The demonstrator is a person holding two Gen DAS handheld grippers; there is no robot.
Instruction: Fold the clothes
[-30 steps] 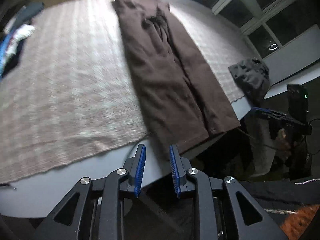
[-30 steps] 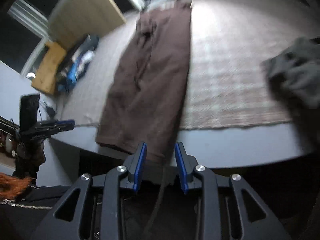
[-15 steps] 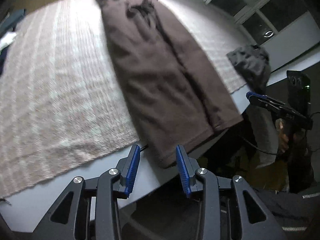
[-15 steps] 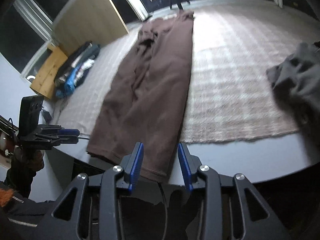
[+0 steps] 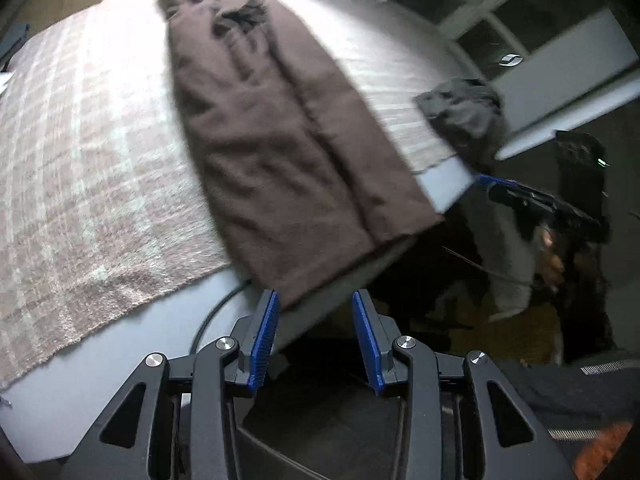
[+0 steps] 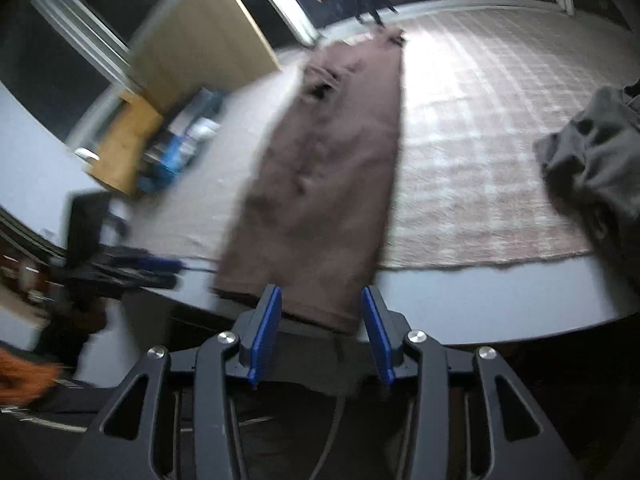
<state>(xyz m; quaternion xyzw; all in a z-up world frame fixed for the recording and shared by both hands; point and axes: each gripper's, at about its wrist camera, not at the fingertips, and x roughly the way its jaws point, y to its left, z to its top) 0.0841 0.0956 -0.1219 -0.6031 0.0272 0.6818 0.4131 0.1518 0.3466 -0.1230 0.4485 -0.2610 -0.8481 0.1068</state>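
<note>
Brown trousers (image 5: 280, 140) lie lengthwise on a pink checked blanket (image 5: 80, 152), and their hem end hangs over the table's near edge. My left gripper (image 5: 316, 320) is just short of the left hem corner. Its jaws are opening, and the cloth ends by the left pad (image 5: 266, 332) without being pressed. In the right wrist view the trousers (image 6: 332, 184) run away from my right gripper (image 6: 322, 316). Those jaws are opening too, and the right hem corner shows between the blue pads (image 6: 378, 332), which do not clamp it.
A crumpled grey garment (image 5: 464, 116) (image 6: 592, 160) lies at the blanket's right edge. The grey table (image 6: 480, 312) shows a bare strip in front of the blanket. A cable (image 5: 212, 316) crosses that strip. At the far left stand a wooden cabinet (image 6: 200, 48) and a pile of blue clothes (image 6: 180, 144).
Both grippers' jaws have spread wider. Both views have shifted, and the trouser hem now sits right at the fingertips of each gripper.
</note>
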